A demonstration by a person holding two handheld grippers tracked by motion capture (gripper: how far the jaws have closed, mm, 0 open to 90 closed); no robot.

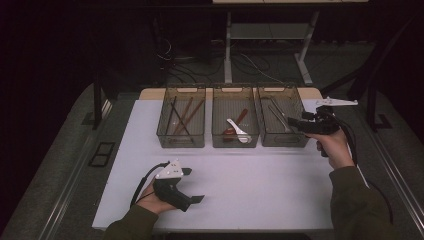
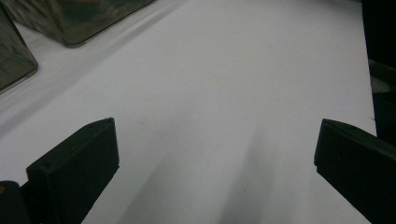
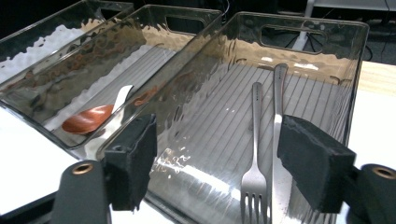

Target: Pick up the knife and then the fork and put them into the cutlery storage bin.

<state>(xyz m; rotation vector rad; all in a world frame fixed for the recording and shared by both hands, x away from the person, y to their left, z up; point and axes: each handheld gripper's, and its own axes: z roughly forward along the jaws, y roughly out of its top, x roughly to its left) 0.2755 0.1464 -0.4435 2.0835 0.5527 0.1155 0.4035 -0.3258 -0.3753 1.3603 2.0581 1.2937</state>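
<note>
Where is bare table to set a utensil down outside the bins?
The white table is bare in front of the three bins, between the left gripper and the person's right forearm. Another bare strip lies left of the left bin. It is crowded at the right bin, where the right gripper hovers over a fork.

Table: white. Bins x3: smoky transp., rippled walls, ribbed floor. Fork: silver. Spoons, mid bin: red-brown + white. Chopsticks, left bin: brown/dk. Jaws: black.
</note>
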